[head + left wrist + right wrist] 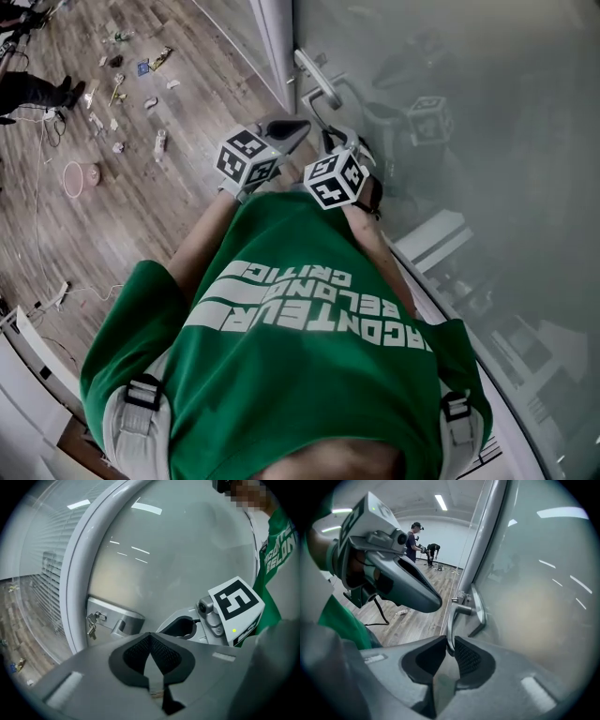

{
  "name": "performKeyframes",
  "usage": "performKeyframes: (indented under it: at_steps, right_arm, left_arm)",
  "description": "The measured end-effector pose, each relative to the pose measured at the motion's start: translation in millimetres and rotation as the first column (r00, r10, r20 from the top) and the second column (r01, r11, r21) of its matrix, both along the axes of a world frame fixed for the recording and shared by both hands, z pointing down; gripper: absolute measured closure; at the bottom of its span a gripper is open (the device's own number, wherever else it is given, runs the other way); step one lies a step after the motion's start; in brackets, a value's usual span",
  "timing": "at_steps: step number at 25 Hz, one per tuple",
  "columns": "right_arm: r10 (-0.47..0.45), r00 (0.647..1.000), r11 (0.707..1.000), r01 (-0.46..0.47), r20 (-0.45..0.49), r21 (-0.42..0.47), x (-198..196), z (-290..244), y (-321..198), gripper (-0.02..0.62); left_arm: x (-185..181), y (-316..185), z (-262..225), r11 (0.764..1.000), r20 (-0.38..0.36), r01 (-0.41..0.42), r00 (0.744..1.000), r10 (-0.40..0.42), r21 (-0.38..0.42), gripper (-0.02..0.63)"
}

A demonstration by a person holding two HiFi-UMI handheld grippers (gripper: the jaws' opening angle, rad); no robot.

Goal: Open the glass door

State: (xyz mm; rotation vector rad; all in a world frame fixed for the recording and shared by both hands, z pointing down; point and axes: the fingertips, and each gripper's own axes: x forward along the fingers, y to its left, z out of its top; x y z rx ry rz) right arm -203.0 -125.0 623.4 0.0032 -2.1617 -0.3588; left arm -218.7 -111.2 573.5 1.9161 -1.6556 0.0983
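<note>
The frosted glass door (487,141) fills the right of the head view, with its silver lever handle (316,80) by the white frame (277,47). My right gripper (339,141) is at the handle. In the right gripper view its jaws (449,641) are shut on the lever's (451,625) free end, below the mounting plate (477,613). My left gripper (292,127) hovers just left of it, shut and holding nothing (150,637). The left gripper view shows the lock plate (115,620) with keys (93,623) hanging from it, and the right gripper (187,625) beside it.
A wood floor at the left carries several scattered small items (122,84), a cable (56,295) and a pink hoop (73,178). A person's legs (37,89) show at the far left. Two people (417,541) stand far down the room.
</note>
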Motion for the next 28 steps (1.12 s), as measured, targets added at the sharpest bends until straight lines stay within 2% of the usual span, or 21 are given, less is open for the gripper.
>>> performKeyframes:
  at_steps: [10, 19, 28]
  right_arm:
    - [-0.001, 0.999, 1.000, 0.001, 0.033, -0.002, -3, 4, 4, 0.548]
    - [0.009, 1.000, 0.999, -0.009, 0.022, -0.040, -1, 7, 9, 0.548]
    - [0.006, 1.000, 0.999, -0.005, 0.010, -0.048, -4, 8, 7, 0.548]
  left_arm:
    - [3, -16, 20, 0.998, 0.029, 0.014, 1.000, -0.013, -0.055, 0.589]
    - [5, -23, 32, 0.996, 0.036, -0.066, 0.997, 0.068, -0.063, 0.591]
    - [0, -24, 32, 0.987, 0.006, -0.152, 0.988, 0.153, -0.046, 0.591]
